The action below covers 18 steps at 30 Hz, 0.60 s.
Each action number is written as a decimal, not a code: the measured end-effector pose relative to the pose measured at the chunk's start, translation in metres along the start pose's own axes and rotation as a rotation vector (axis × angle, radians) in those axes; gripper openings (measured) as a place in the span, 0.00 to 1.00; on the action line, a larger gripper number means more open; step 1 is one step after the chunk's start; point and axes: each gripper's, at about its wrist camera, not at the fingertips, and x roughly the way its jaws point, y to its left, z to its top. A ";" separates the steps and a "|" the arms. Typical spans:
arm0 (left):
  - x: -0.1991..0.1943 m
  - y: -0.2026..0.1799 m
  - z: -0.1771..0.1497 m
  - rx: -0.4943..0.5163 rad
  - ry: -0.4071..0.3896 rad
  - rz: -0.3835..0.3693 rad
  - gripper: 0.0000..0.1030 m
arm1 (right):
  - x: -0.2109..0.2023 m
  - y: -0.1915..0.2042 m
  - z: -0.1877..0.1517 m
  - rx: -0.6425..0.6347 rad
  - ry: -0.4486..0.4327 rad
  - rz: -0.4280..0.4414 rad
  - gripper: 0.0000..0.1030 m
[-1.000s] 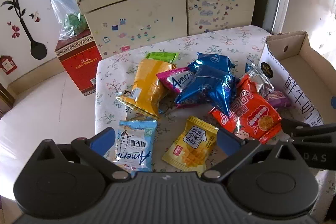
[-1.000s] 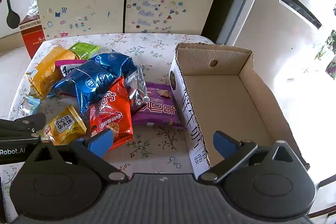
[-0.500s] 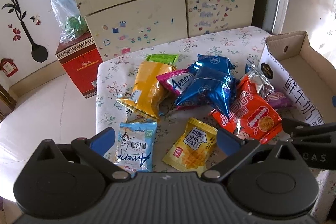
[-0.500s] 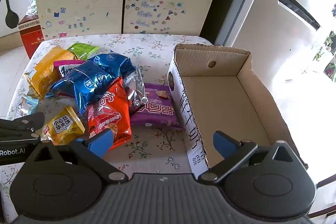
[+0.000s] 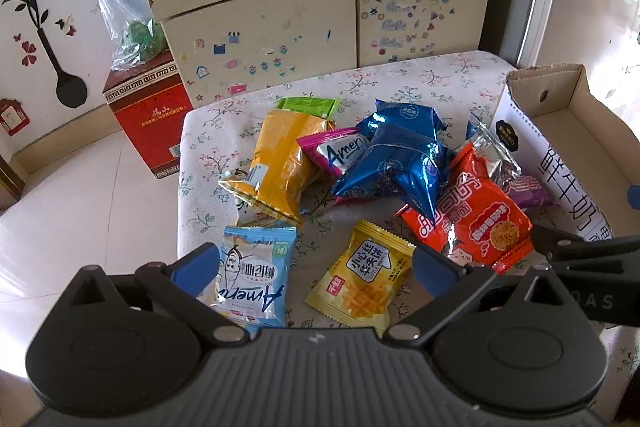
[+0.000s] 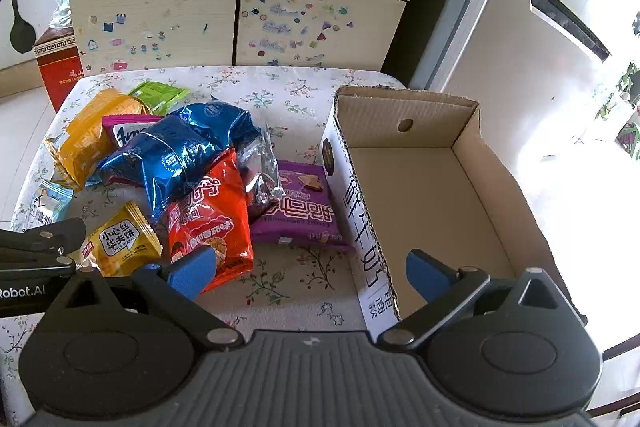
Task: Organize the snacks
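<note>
Jaws on my left gripper (image 5: pixel 316 263) and right gripper (image 6: pixel 308 271) gape wide, holding nothing. Barely anything has shifted over the last second. Snacks (image 5: pixel 400 163) lie piled beside the seemingly empty cardboard box (image 6: pixel 472 147); sorting not begun.

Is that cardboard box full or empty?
Empty: the cardboard box shows only bare floor; all snack packets lie outside on the table.

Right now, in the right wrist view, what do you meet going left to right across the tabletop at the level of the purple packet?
Light blue packet → yellow waffle packet → red snack bag → purple packet → cardboard box, with nothing inside it.
</note>
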 end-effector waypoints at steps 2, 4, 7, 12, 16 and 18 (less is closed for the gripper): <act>0.000 0.000 0.000 0.000 0.001 0.000 0.99 | 0.000 0.001 0.000 -0.002 -0.001 -0.002 1.00; 0.000 0.000 0.000 0.001 0.000 -0.001 0.98 | 0.000 0.001 0.001 -0.004 -0.002 -0.003 1.00; -0.001 -0.001 0.000 0.005 -0.007 0.000 0.98 | 0.000 0.001 0.000 -0.005 -0.005 -0.003 1.00; 0.000 0.003 -0.002 -0.011 0.000 -0.011 0.98 | 0.000 0.002 -0.001 -0.006 -0.012 0.008 1.00; -0.001 0.004 -0.004 -0.007 -0.004 -0.010 0.98 | 0.000 0.003 -0.001 -0.013 -0.015 0.017 1.00; 0.000 0.006 -0.004 -0.013 -0.001 -0.018 0.98 | 0.000 0.004 -0.002 -0.014 -0.018 0.021 1.00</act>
